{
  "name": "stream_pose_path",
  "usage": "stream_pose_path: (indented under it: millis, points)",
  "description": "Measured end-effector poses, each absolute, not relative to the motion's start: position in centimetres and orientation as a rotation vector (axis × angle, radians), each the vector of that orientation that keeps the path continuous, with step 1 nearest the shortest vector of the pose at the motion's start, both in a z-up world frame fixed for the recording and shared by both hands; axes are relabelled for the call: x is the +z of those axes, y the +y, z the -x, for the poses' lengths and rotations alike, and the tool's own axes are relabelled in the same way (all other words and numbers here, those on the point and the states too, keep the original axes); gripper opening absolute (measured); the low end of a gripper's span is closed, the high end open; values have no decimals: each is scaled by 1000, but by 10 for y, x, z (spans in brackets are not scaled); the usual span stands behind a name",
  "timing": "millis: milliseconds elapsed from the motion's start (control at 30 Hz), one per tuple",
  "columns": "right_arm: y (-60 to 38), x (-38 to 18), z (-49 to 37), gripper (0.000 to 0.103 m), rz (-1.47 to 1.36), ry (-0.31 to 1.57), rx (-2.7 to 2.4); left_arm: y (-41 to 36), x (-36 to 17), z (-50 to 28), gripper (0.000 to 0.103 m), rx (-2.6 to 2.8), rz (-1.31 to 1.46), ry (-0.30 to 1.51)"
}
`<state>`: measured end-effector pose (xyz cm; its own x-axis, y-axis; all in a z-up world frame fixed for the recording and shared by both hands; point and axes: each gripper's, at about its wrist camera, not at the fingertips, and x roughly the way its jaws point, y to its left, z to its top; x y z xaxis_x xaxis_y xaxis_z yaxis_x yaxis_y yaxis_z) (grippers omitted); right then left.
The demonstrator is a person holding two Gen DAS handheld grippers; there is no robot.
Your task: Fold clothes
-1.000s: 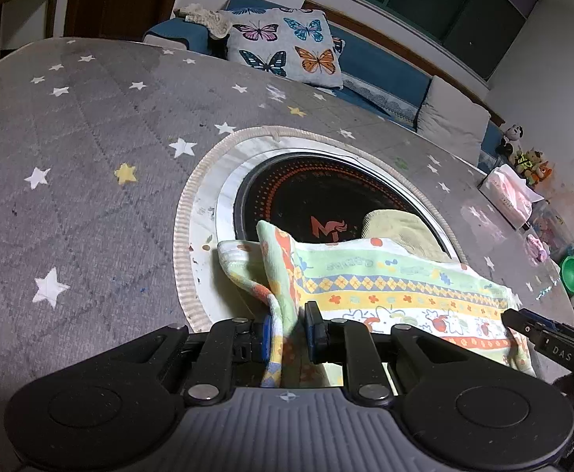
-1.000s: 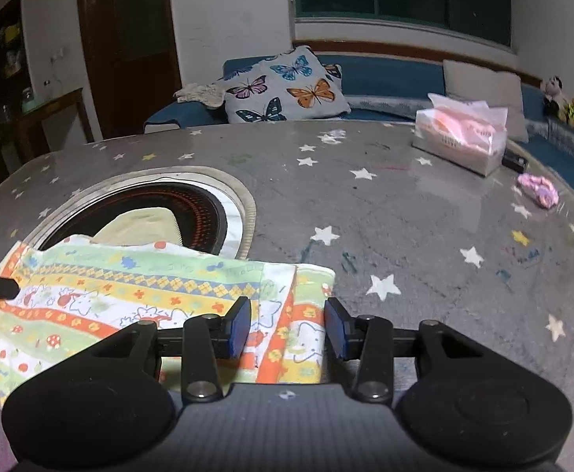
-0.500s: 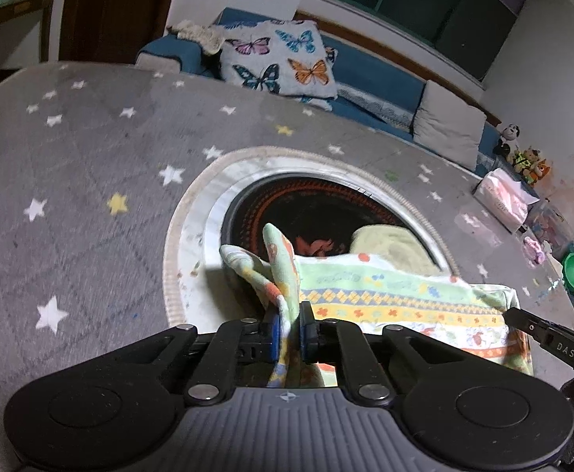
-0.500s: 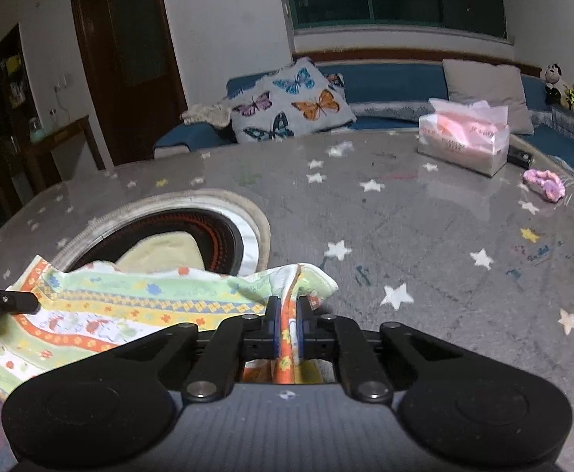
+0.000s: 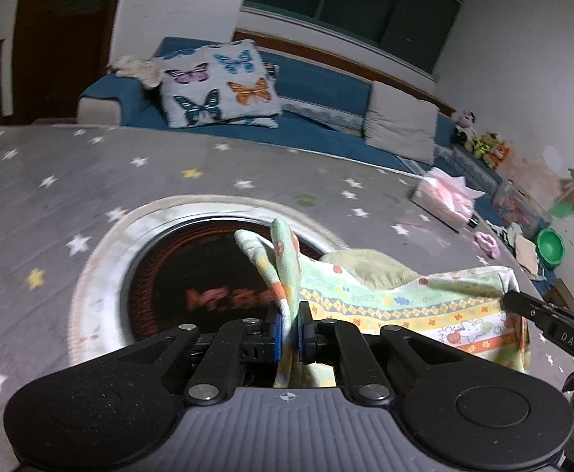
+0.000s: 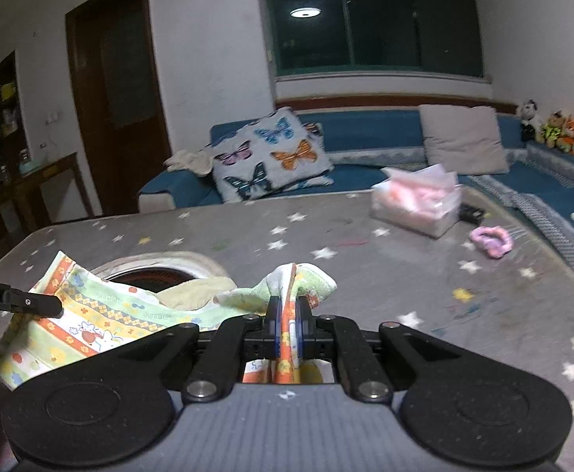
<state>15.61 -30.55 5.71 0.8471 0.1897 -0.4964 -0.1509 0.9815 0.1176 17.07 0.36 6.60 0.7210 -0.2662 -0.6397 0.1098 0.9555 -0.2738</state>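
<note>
A patterned cloth (image 5: pixel 405 306) with green, yellow and orange cartoon bands hangs stretched between both grippers above the table. My left gripper (image 5: pixel 288 330) is shut on its left corner. My right gripper (image 6: pixel 289 324) is shut on its right corner; the cloth (image 6: pixel 90 314) sags to the left in that view. A pale yellow garment (image 5: pixel 369 267) lies behind it on the dark round inset (image 5: pixel 192 267); it also shows in the right wrist view (image 6: pixel 196 291). The right gripper's finger shows at the right edge of the left wrist view.
The grey star-print table cover (image 5: pixel 90 181) surrounds the inset. A tissue box (image 6: pixel 416 204) and a pink hair tie (image 6: pixel 489 240) sit at the far right. A blue sofa with a butterfly pillow (image 6: pixel 271 157) stands behind. A green bowl (image 5: pixel 549 246) is beyond the table.
Both grippers closed on the cloth's corners and lifted it off the table. The cloth now hangs between them instead of lying flat.
</note>
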Motion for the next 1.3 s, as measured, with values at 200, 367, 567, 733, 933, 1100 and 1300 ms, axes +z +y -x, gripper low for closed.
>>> stream_pose_path:
  millis: [200,367,567,733,933,1100,1300]
  points:
    - [-336,67,-155,6,-63,505,114,-41,74,-187,8,-271,177,731]
    - [-362,73,-155,6,-57,490,63,-72,78,-201,8,-311,149,729]
    - [-392,73,-157,6,-62,487,6,-105,78,-214,8,-344,115,738]
    - [-410,70,-161,6,-64,490,-27,-130,72,-224,8,-361,78,753]
    - [-423,59,-167,6,-75,510,-50,-148,61,-233,8,-365,43,779]
    - [-430,49,-171,6,-83,529,-62,-156,53,-237,8,-362,23,800]
    - [-435,39,-175,6,-91,549,-76,-157,47,-241,8,-352,11,813]
